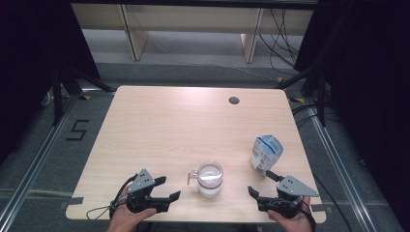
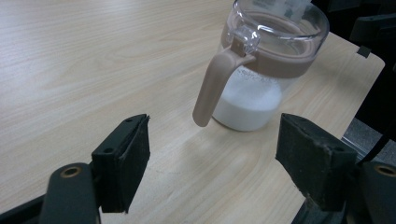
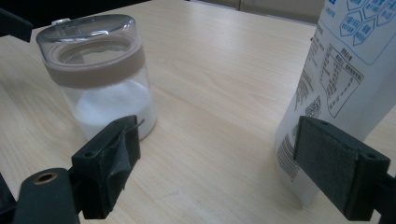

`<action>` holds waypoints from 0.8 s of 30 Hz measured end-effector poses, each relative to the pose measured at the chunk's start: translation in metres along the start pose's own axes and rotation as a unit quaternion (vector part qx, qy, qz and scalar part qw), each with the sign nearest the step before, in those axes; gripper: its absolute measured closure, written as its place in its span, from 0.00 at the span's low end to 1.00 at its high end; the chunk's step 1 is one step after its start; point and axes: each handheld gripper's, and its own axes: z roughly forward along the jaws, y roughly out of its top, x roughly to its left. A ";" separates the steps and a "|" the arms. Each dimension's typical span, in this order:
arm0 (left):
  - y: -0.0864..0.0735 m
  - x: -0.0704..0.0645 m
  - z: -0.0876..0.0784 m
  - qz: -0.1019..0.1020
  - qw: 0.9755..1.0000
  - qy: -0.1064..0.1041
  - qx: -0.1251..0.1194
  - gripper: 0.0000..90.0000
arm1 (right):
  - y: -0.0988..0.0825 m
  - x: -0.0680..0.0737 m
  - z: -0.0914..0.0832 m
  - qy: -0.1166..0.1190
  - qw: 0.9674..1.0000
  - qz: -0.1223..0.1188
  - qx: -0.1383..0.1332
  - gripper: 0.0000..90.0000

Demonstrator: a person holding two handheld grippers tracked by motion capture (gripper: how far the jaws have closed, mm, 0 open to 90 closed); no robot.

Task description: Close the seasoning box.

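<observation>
Pale wood table, cable hole at the far edge, grey floor and dark curtains around. The lidded jar of white powder stands near the front edge, between left gripper and right gripper, both jaws apart, empty. White pouch upright at right.

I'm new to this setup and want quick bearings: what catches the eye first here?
A clear jar with a brown band and handle, holding white powder, stands near the table's front edge. A white and blue pouch stands to its right. The left gripper and right gripper flank the jar, both open and empty.
</observation>
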 end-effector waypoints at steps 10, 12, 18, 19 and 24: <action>-0.008 -0.002 0.001 0.013 1.000 0.000 0.008 0.26 | 0.001 0.001 0.001 0.003 1.000 -0.016 0.000 0.18; -0.009 -0.003 0.000 0.013 1.000 0.001 0.011 0.26 | 0.001 0.001 0.001 0.010 1.000 -0.019 0.002 0.18; -0.014 -0.004 -0.002 0.005 1.000 0.002 0.015 0.26 | -0.001 0.003 -0.003 0.014 1.000 -0.015 -0.001 0.18; -0.015 -0.004 -0.002 0.006 1.000 0.001 0.015 0.26 | -0.002 0.004 -0.005 0.005 1.000 -0.009 0.008 0.18; -0.018 -0.004 -0.004 0.018 1.000 0.003 0.023 0.25 | -0.004 0.004 -0.007 0.014 1.000 -0.017 0.010 0.18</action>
